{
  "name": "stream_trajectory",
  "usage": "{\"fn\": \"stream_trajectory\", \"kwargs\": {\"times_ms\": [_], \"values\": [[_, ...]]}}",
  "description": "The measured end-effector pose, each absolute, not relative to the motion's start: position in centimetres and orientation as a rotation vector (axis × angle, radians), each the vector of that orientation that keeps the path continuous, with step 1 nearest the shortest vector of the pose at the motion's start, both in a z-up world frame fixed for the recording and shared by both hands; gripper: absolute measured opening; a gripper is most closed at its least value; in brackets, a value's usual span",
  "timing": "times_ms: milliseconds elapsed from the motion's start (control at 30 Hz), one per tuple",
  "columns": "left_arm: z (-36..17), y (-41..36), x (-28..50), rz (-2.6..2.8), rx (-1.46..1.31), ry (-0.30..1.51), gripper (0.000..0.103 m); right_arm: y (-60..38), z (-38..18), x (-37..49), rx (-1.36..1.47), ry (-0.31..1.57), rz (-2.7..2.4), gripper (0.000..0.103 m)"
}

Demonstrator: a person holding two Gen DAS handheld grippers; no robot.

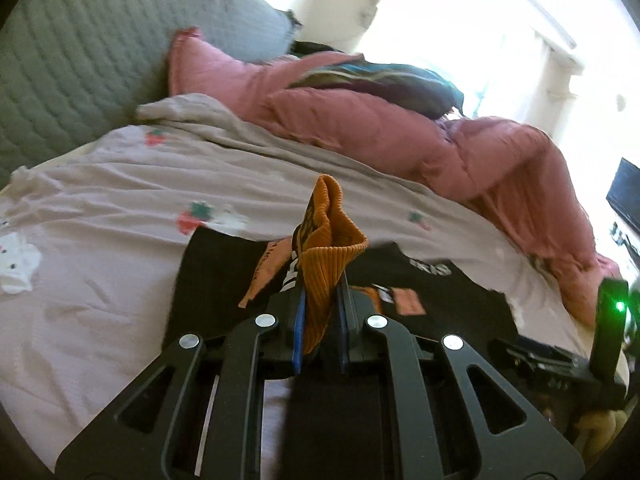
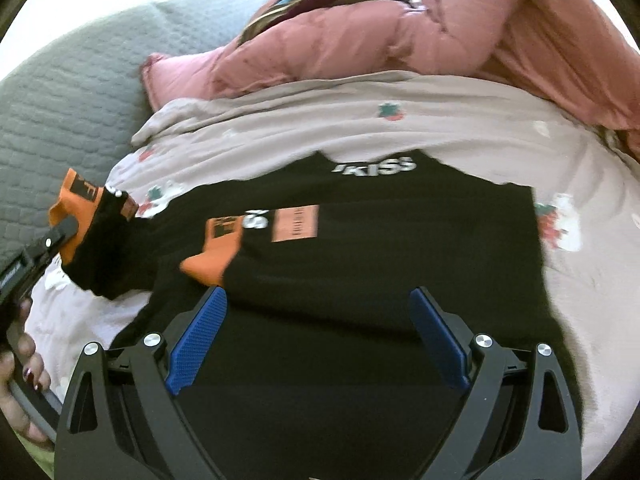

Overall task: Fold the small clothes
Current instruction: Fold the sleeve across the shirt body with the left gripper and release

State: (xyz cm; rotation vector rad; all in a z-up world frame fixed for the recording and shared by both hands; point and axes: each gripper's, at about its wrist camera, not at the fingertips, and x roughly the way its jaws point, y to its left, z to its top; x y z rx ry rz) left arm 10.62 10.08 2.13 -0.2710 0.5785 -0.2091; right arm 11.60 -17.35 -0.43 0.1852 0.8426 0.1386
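The left gripper (image 1: 320, 312) has its jaws clamped on the orange ribbed cuff (image 1: 326, 256) of a black-and-orange sleeve (image 2: 96, 256), raised off the bed beside the black shirt (image 2: 380, 240). The right gripper (image 2: 318, 340) hovers above the shirt's near hem, jaws wide apart and holding nothing. The shirt lies flat on the strawberry-print sheet (image 1: 120, 184) (printing faces up), with a pink duvet (image 1: 400, 128) bunched beyond. To fold well, the sleeve should likely be carried across the chest and laid flat, cuff taut, while the free gripper pins the body so it does not drag.
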Motion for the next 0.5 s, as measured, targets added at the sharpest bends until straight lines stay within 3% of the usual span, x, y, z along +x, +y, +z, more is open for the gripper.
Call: {"fn": "stream_trajectory", "kwargs": {"times_ms": [333, 500], "values": [[0.0, 4.4, 10.3, -0.364, -0.188, 0.667, 0.006, -21.4, -1.3, 10.4, 0.21, 0.863, 0.081, 0.092], [-1.3, 2.7, 10.5, -0.444, -0.144, 0.728, 0.015, -21.4, -1.7, 10.4, 0.224, 0.877, 0.083, 0.092]]}}
